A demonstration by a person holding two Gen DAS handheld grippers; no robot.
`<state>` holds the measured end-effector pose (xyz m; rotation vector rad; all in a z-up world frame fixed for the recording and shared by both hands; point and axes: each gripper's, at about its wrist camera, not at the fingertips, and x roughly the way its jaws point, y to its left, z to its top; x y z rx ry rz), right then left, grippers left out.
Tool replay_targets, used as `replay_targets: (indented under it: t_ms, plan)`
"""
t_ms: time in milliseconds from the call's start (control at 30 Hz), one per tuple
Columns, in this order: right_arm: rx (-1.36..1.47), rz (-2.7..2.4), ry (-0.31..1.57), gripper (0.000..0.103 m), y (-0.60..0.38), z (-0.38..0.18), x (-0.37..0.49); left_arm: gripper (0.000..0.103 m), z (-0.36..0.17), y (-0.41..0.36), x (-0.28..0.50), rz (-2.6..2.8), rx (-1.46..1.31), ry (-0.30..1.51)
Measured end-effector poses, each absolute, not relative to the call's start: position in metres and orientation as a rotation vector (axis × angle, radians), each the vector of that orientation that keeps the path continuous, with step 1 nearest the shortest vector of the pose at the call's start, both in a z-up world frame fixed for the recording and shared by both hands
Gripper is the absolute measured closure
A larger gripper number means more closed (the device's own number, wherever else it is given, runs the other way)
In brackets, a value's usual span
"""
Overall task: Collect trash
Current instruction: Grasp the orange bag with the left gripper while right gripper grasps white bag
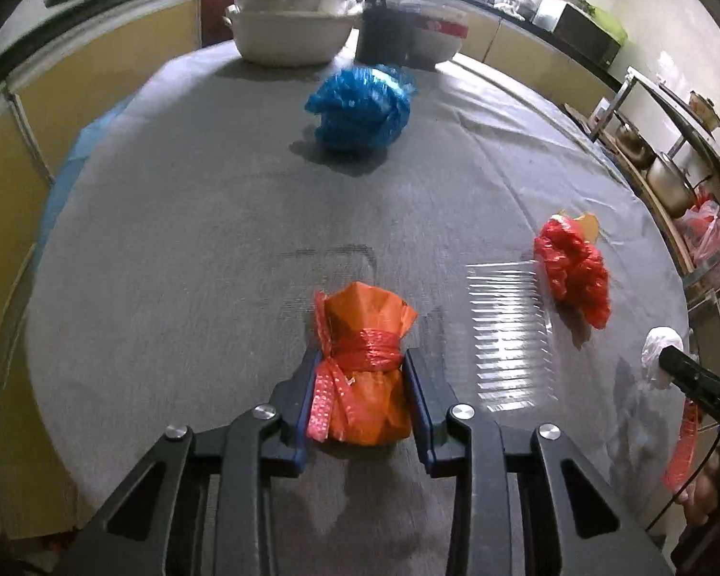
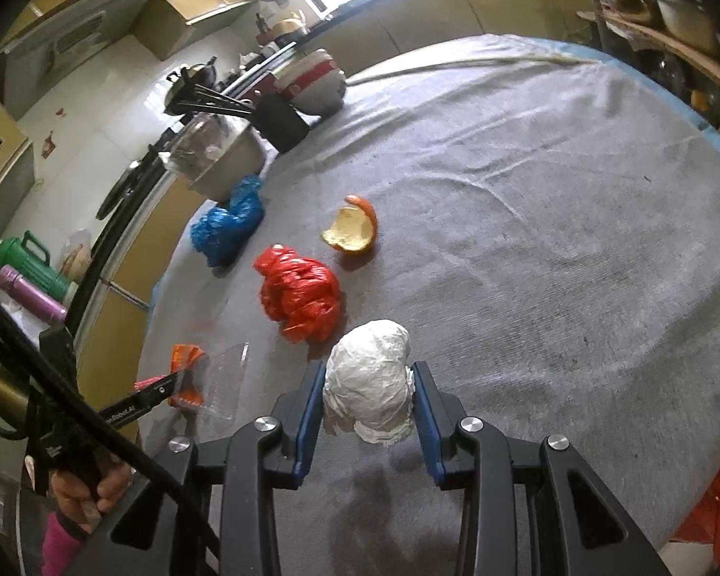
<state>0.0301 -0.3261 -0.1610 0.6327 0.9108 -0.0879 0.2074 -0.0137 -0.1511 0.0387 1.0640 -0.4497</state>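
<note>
Grey cloth is covering the counter (image 1: 192, 240); left gripper (image 1: 362, 374) fingers are gripping an orange bundle (image 1: 365, 384), right gripper (image 2: 367, 393) fingers a white wad (image 2: 369, 384), yellow cabinets (image 1: 72, 96) standing behind

Grey-clothed table (image 1: 192, 240) bears blue bag (image 1: 358, 106), red bag (image 1: 573, 269).

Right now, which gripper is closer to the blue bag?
Left. The left gripper, clamping the orange bundle, faces the blue bag; the right gripper, holding the white wad, sits farther off.
</note>
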Motion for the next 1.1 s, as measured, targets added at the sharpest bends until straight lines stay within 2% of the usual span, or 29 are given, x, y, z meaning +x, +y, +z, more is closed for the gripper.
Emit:
replay_targets:
  t_ms: [233,467,1100]
  plan:
    - [0.559,-0.084,0.864,0.065,-0.316,-0.142,0.009,0.068,-0.102,-0.019,0.159,-0.449,0.054,0.929]
    - [0.512,-0.096,0.826,0.065,-0.320,-0.127,-0.018,0.068,-0.071,-0.077,0.110,-0.506,0.166,0.845]
    - [0.494,-0.138,0.717,0.065,-0.352,-0.095,-0.081,0.068,-0.039,-0.160,0.048,-0.507,0.355,0.737]
